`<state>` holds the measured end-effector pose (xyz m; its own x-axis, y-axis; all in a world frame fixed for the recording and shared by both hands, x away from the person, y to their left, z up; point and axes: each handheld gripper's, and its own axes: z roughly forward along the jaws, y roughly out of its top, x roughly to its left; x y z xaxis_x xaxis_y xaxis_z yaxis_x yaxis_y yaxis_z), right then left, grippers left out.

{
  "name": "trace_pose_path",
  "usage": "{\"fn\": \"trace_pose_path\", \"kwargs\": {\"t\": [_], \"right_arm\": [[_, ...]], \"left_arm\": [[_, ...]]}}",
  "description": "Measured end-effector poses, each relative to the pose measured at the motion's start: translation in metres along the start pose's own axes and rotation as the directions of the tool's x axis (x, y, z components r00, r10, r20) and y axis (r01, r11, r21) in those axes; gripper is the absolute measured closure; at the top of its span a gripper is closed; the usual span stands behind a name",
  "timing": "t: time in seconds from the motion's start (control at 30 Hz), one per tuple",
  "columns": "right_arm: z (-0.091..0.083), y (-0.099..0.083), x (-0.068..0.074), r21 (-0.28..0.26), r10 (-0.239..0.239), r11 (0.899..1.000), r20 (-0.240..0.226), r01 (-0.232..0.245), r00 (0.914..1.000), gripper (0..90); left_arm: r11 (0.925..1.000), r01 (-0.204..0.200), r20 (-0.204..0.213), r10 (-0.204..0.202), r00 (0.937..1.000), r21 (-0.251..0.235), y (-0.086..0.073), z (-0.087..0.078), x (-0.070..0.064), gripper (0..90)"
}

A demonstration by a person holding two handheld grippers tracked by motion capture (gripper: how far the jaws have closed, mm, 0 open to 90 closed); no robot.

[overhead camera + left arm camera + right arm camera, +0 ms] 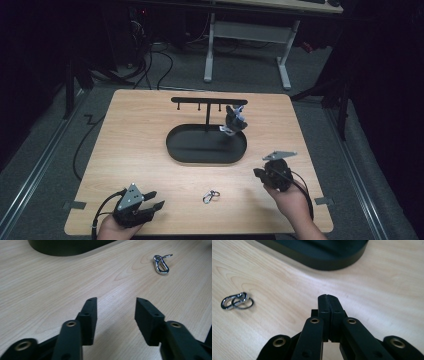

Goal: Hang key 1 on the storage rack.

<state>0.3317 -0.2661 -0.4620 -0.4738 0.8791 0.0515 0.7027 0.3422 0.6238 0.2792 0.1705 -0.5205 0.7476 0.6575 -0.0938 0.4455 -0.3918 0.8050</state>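
High view: carabiner (211, 196) lies on table (140, 130) between both grippers
Left gripper (152, 200): jaws spread apart, holding nothing
Right gripper (259, 173): jaws pressed together, holding nothing

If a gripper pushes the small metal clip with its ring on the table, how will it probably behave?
The carabiner clip looks like polished metal lying flat on the smooth wooden table, so it would probably slide, not roll. Its attached key ring looks loose and may swing or shift when lifted.
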Motion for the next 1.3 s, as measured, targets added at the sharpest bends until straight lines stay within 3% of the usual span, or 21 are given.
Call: {"fn": "trace_pose_path", "kwargs": {"t": [0.13, 0.23, 0.3, 0.33, 0.4, 0.5, 0.67, 0.8, 1.0, 1.2, 1.3], "right_arm": [[-0.003, -0.039, 0.000, -0.128, 0.049, 0.990, -0.017, -0.051, 0.9987, 88.8], [-0.008, -0.067, -0.001, -0.247, 0.065, 0.967, -0.017, -0.067, 0.9978, 80.9], [-0.010, -0.073, -0.006, -0.238, 0.121, 0.962, -0.080, -0.137, 0.9895, 77.4], [-0.013, -0.074, -0.008, -0.248, 0.121, 0.959, -0.093, -0.141, 0.9882, 76.3], [-0.017, -0.074, -0.010, -0.273, 0.097, 0.955, -0.076, -0.114, 0.9924, 76.1], [-0.015, -0.074, -0.013, -0.278, 0.102, 0.951, -0.131, -0.135, 0.9861, 76.0], [-0.010, -0.073, -0.009, -0.265, 0.069, 0.958, -0.165, -0.112, 0.9839, 75.7], [-0.009, -0.072, -0.006, -0.265, 0.052, 0.959, -0.175, -0.098, 0.9832, 75.6], [-0.008, -0.072, -0.005, -0.256, 0.055, 0.961, -0.186, -0.103, 0.9810, 75.6], [-0.007, -0.073, -0.007, -0.251, 0.065, 0.962, -0.189, -0.112, 0.9798, 75.5], [-0.006, -0.074, -0.008, -0.237, 0.077, 0.964, -0.196, -0.123, 0.9777, 74.3]], "left_arm": [[0.9993, 0.023, -0.014, -0.023, 0.9996, 0.029, 0.003, 0.007, -0.006, 73.2], [0.9974, 0.028, -0.034, -0.025, 0.9991, 0.067, 0.006, 0.019, -0.013, 82.7], [0.9951, 0.001, -0.037, 0.002, 0.9993, 0.099, 0.012, 0.031, -0.022, 87.0], [0.9943, -0.007, -0.041, 0.011, 0.9991, 0.107, 0.016, 0.039, -0.027, 87.9], [0.9951, 0.007, -0.031, -0.004, 0.9995, 0.099, 0.026, 0.052, -0.036, 88.7], [0.9946, -0.016, -0.026, 0.019, 0.9995, 0.102, 0.040, 0.070, -0.049, 88.6], [0.9915, -0.038, -0.030, 0.042, 0.9987, 0.124, 0.061, 0.099, -0.063, 88.3], [0.9874, -0.061, 0.001, 0.061, 0.9981, 0.146, 0.068, 0.113, -0.073, 88.5], [0.9886, -0.067, 0.050, 0.061, 0.9969, 0.135, 0.075, 0.128, -0.091, 88.4], [0.9883, -0.096, 0.132, 0.080, 0.9880, 0.119, 0.081, 0.143, -0.120, 87.8], [0.9874, -0.114, 0.142, 0.098, 0.9850, 0.110, 0.082, 0.144, -0.125, 85.9]]}}
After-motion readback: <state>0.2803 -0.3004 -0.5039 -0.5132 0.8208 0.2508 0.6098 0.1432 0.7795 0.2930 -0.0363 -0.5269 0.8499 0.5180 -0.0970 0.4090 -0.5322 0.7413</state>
